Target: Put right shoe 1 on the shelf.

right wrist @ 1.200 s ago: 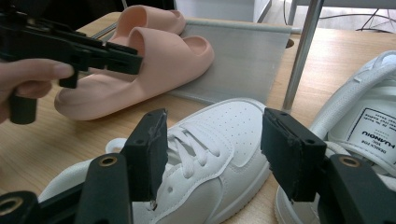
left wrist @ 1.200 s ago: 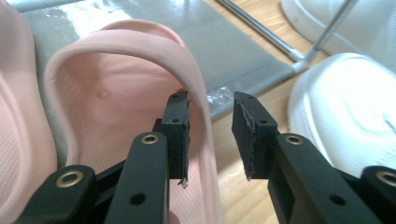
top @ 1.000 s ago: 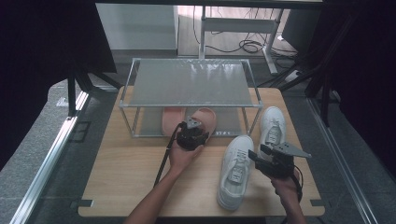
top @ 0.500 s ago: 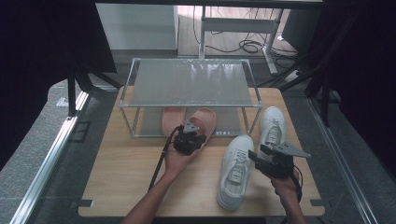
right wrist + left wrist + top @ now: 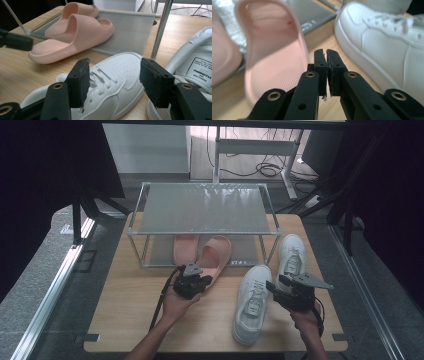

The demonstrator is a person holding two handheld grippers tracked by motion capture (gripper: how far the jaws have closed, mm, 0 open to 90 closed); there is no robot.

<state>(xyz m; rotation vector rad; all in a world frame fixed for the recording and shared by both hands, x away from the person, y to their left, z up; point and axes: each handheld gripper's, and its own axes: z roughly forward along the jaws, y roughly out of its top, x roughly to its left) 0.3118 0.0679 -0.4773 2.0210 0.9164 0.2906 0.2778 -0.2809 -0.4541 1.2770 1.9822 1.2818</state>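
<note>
Two pink slippers lie at the low metal rack (image 5: 205,207): one (image 5: 185,247) on its bottom shelf, the other (image 5: 216,255) slanting half out onto the wooden table. My left gripper (image 5: 199,273) sits at that slipper's heel. Its jaws have just been closing and are now shut (image 5: 326,53) with nothing between them; the slipper (image 5: 274,57) is just to their left. Two white sneakers lie on the right, a near one (image 5: 252,302) and a far one (image 5: 291,255). My right gripper (image 5: 276,283) stands open (image 5: 115,66) over the near sneaker's (image 5: 112,85) laces, not touching it.
The rack's upper mesh shelf is bare, and one of its posts (image 5: 160,30) stands between the slippers and the far sneaker (image 5: 197,65). Bare table (image 5: 130,315) stretches to the left of my left hand. Cables lie on the floor behind the table.
My left gripper has drawn back from the rack toward the table's near edge, and the slanting slipper's heel now lies farther out on the table. The right gripper has stayed put.
</note>
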